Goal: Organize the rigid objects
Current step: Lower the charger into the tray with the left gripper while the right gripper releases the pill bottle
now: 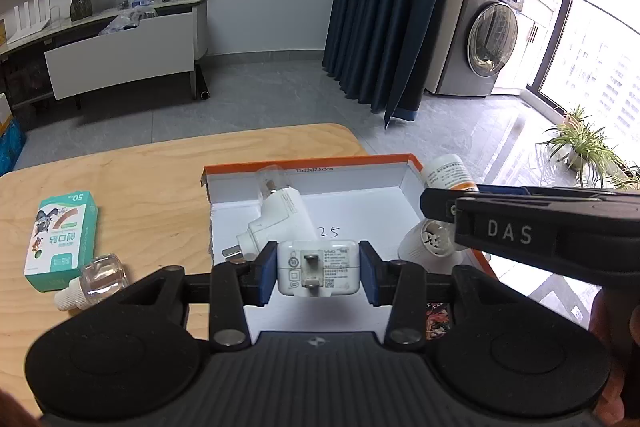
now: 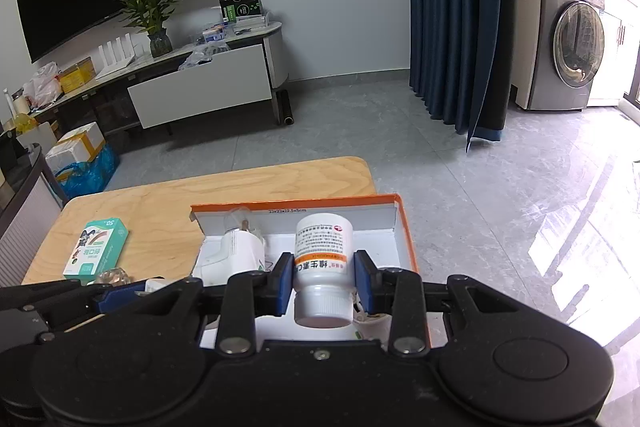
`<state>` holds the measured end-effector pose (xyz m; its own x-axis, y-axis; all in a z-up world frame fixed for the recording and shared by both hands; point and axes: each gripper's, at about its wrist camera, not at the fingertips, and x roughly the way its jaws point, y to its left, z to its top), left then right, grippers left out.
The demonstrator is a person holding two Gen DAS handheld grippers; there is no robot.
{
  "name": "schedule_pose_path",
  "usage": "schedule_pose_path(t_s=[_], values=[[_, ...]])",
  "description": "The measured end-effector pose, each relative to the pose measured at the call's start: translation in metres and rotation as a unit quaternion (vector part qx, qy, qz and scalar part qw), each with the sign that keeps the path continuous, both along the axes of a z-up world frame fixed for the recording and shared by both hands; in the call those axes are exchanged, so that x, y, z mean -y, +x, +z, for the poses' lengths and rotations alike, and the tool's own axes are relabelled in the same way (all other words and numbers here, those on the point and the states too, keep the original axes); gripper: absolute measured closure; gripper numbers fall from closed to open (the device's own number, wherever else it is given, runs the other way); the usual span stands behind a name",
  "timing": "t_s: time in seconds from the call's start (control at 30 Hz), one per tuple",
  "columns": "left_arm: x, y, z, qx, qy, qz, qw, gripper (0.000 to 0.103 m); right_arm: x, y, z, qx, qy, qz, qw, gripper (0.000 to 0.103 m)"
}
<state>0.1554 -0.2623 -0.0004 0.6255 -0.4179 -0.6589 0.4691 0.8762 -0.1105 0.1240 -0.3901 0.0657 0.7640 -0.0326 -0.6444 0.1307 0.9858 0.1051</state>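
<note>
Step in hand: both loads are carried over the shallow white cardboard box with orange rim (image 1: 408, 159), ready for placing. The left claw (image 1: 319, 273) is clamped on the square white plug-in charger (image 1: 318, 269), prongs facing the camera. The right claw (image 2: 322, 285) grips the white plastic pill bottle with orange-banded label (image 2: 323, 255), cap toward the camera.

The next move probably calls for lowering each item onto bare box floor, clear of the white plug adapter (image 1: 280, 223) at the box's left wall. The right claw crosses close beside the left; separate before release. The green-and-white carton (image 1: 62, 239) and small clear glass bottle (image 1: 98, 277) remain on the light wooden tabletop (image 1: 152, 187).
</note>
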Motion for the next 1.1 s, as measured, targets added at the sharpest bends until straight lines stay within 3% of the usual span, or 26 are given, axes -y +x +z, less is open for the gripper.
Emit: schedule_pose_path(t_s=[1.1], values=[[0.0070, -0.0020, -0.0023, -0.004, 0.003, -0.008, 1.0000, 0.061, -0.0061, 0.0093, -0.0063, -0.011, -0.001, 0.007, 1.000, 0.063]])
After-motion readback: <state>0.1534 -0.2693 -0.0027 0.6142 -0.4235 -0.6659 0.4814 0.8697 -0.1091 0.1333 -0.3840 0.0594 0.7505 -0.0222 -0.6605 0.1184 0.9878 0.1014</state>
